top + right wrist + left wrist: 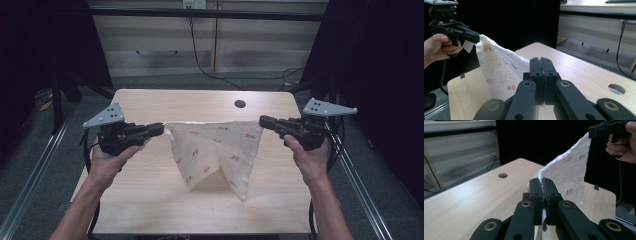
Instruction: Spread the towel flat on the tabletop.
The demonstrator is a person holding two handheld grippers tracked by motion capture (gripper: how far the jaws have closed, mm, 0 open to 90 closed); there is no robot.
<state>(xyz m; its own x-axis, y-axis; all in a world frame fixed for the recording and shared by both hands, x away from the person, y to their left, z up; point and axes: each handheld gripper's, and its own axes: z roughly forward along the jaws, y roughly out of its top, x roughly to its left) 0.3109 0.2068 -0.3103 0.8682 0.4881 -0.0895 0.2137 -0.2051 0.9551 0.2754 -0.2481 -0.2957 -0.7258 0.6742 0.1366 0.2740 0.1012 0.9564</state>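
A white crinkled cotton cloth with small red flower prints (215, 150) is held stretched above the light wooden table (150, 200), centre. Left gripper (159, 129) at 9 o'clock and right gripper (263, 121) at 3 o'clock are clamped tight on its top corners.

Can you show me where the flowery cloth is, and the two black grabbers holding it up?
Flowery cloth (215, 147), high view, on its hanging middle.
Left gripper (161, 129), high view, jaw tips pinching the cloth corner.
Right gripper (263, 121), high view, jaw tips pinching the other corner.
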